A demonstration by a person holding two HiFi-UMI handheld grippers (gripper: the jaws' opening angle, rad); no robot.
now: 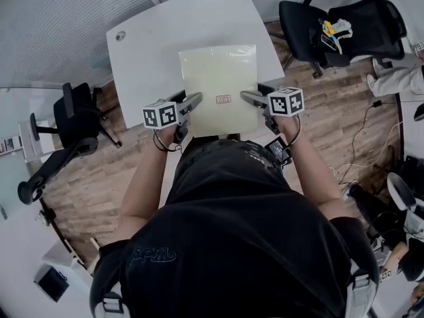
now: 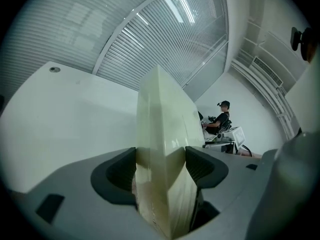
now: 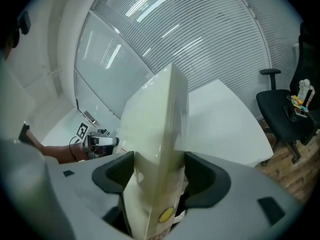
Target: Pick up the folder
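A pale yellow translucent folder (image 1: 220, 88) is held flat above the white table (image 1: 152, 45), with a small red stamp near its near edge. My left gripper (image 1: 195, 100) is shut on the folder's near-left edge, and my right gripper (image 1: 246, 97) is shut on its near-right edge. In the left gripper view the folder (image 2: 165, 154) stands edge-on, pinched between the two dark pads (image 2: 202, 166). The right gripper view shows the folder (image 3: 157, 149) clamped the same way, with a yellow round sticker low on it.
Black office chairs stand at the left (image 1: 69, 121) and at the far right (image 1: 331, 25), the right one carrying small items. Wooden floor surrounds the table. A seated person (image 2: 220, 119) is far off beyond the table. Cables lie on the floor at right (image 1: 361, 138).
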